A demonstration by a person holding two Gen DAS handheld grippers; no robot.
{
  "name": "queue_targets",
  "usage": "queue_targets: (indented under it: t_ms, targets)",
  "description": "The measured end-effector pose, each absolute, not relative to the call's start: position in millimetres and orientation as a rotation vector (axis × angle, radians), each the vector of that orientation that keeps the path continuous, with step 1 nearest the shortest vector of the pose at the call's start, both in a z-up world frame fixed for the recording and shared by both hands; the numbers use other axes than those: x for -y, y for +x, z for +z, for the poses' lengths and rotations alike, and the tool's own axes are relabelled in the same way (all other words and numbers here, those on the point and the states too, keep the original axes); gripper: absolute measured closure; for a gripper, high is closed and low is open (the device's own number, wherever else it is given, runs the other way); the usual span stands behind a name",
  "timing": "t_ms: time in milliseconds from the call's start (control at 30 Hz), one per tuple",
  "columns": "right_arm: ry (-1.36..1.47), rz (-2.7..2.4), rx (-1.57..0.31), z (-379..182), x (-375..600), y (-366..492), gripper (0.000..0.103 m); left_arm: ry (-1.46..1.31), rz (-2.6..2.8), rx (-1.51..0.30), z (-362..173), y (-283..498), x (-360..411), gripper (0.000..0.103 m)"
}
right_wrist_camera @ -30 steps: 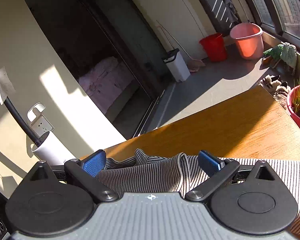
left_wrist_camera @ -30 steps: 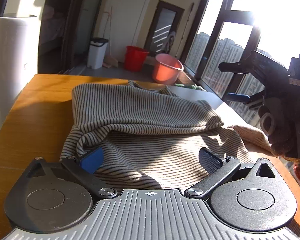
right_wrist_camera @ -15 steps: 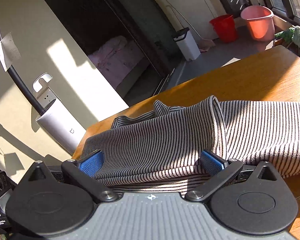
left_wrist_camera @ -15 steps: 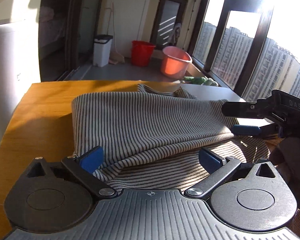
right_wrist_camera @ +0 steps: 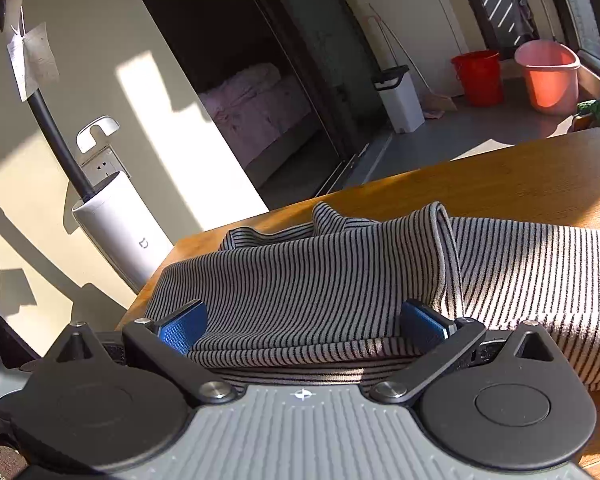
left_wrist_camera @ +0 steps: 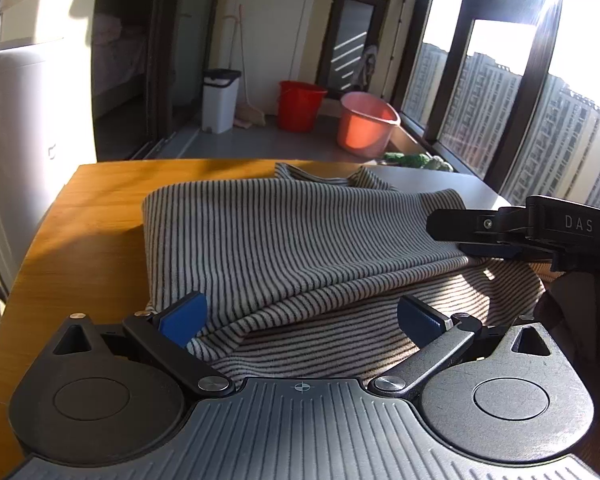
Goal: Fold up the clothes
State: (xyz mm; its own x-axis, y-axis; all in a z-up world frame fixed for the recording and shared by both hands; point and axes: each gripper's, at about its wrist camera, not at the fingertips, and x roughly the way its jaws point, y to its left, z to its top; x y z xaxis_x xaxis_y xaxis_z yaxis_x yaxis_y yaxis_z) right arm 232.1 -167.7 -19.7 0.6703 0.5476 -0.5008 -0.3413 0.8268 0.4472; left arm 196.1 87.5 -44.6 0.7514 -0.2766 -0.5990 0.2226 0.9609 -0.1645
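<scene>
A: Table (left_wrist_camera: 80, 208), wooden, fills mid frame in the left view. Striped garment (left_wrist_camera: 300, 240) lies on it, centre frame, one layer doubled over another; lower layer shows at bottom centre.

B: So one fold is in?

A: I'd judge so. Top layer's near edge runs diagonally from lower left to right of frame, not square with the layer under it. Collar peeks out at the far edge. Needs squaring and likely another fold.

B: Tongs?

A: Left gripper (left_wrist_camera: 300, 320), jaws wide, cloth lying between the blue pads, nothing pinched. Right gripper (right_wrist_camera: 304, 324), also wide in its own view, straddling a raised ridge of fabric. From the left view it sits at right of frame over the fold's edge; contact there is hard to read against the glare.
</scene>
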Motion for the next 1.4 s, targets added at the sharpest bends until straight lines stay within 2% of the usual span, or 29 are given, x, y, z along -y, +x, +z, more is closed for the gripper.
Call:
queue_targets:
  t_ms: [233, 533, 800, 900, 967, 1000, 1033, 1100, 1200, 1400]
  targets:
    - [0.349, 0.491, -0.678, -12.4, 182.4, 210.8, 0.001, -0.111, -0.280, -0.657, -43.9, 193.6, -93.2, 0.000]
    - [0.703, 0.258, -0.734, -8.9, 315.6, 152.0, 0.001, -0.130, -0.287, -0.652, -44.3, 194.6, -96.3, 0.000]
    - [0.990, 0.163, -0.702, -35.6, 347.6, 167.0, 0.003, -0.129, -0.289, -0.653, -45.6, 193.8, -97.6, 0.000]
    - [0.846, 0.088, -0.578, -14.0, 368.7, 153.2, 0.015, -0.139, -0.293, -0.650, -46.1, 193.8, -99.8, 0.000]
    - [0.721, 0.030, -0.504, 1.1, 385.1, 133.4, 0.029, -0.146, -0.295, -0.649, -46.3, 193.9, -100.9, 0.000]
    - [0.690, 0.010, -0.485, 5.2, 394.2, 123.9, 0.039, -0.147, -0.296, -0.649, -46.3, 194.1, -100.9, 0.000]
    - [0.708, 0.002, -0.489, 3.4, 405.2, 116.2, 0.052, -0.144, -0.295, -0.650, -46.4, 194.0, -100.7, 0.000]
    - [0.748, -0.014, -0.500, -0.9, 427.0, 101.1, 0.066, -0.142, -0.295, -0.652, -46.7, 194.5, -100.2, 0.000]
    - [0.888, -0.051, -0.562, -25.9, 452.7, 89.6, 0.070, -0.139, -0.295, -0.654, -46.5, 194.8, -99.9, 0.000]
    - [1.337, -0.051, -0.714, -104.7, 482.2, 94.1, 0.065, -0.119, -0.291, -0.663, -46.0, 196.7, -96.4, 0.000]
